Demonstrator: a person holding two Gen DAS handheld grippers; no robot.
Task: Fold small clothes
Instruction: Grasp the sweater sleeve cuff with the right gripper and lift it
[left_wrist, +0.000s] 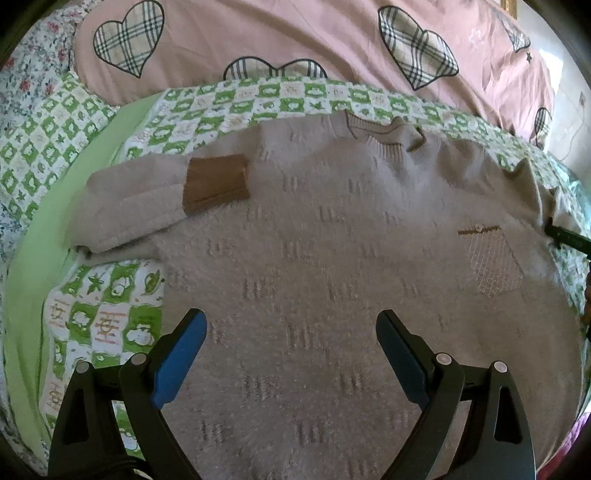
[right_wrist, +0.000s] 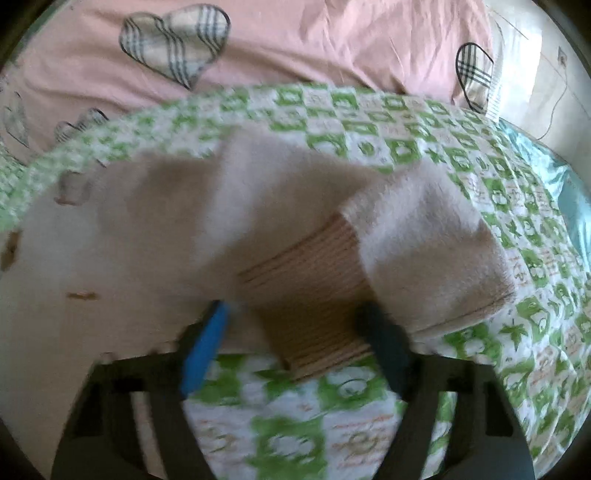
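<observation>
One beige fuzzy sweater (left_wrist: 314, 240) flat on a green-checked quilt (left_wrist: 55, 155), two brown ribbed cuffs, one sleeve (left_wrist: 125, 203) folded across the chest, left gripper (left_wrist: 291, 325) fingers wide apart above the hem, right gripper (right_wrist: 295, 314) fingers spread either side of the other cuff (right_wrist: 310, 295), one pink heart-print duvet (left_wrist: 277, 33) beyond.

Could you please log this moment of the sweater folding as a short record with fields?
garment: beige knit sweater, front up, chest pocket visible
surface: green checked blanket on a bed
left sleeve: folded across the body, brown cuff on the chest
right sleeve: cuff lies between the right gripper fingers, sleeve doubled back
left gripper: open, above the sweater's lower body, holding nothing
right gripper: open around the cuff; contact unclear from blur
background: pink heart-print duvet
</observation>
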